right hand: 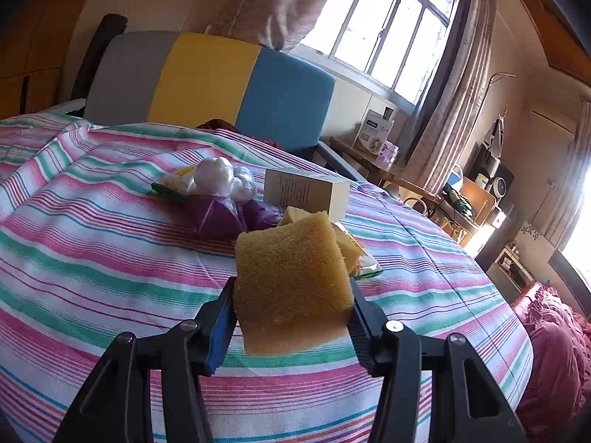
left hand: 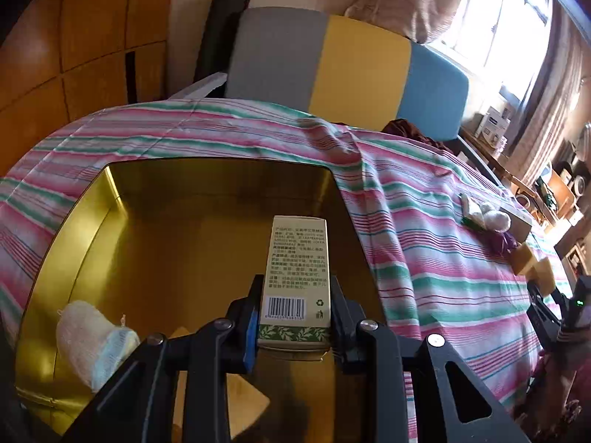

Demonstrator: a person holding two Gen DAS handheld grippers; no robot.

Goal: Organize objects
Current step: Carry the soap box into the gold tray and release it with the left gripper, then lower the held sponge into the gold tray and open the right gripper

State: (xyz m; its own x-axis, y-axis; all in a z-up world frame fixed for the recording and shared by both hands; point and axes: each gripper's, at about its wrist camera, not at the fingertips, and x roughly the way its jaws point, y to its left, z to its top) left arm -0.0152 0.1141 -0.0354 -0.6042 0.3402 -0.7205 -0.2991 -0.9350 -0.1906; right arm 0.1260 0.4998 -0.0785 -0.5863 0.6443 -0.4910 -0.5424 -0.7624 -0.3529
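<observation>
My left gripper (left hand: 295, 306) is shut on a small beige carton with a barcode (left hand: 297, 277) and holds it over the open gold tin (left hand: 92, 229) on the striped bedspread. A white cloth roll (left hand: 88, 347) lies in the tin's near left corner. My right gripper (right hand: 291, 306) is shut on a yellow sponge (right hand: 291, 280) and holds it above the bedspread. Behind the sponge lie a beige box (right hand: 306, 192), a purple packet (right hand: 221, 217), a clear bag of white balls (right hand: 218, 181) and another yellow sponge piece (right hand: 347, 247). The right gripper with its sponge also shows in the left wrist view (left hand: 535, 269).
The striped bedspread (right hand: 92, 251) covers the whole work surface. A grey, yellow and blue headboard (right hand: 207, 77) stands behind it. A wooden wardrobe (left hand: 55, 55) is at the left. A cluttered side table (right hand: 373, 147) and shelves (right hand: 476, 199) stand at the right under the window.
</observation>
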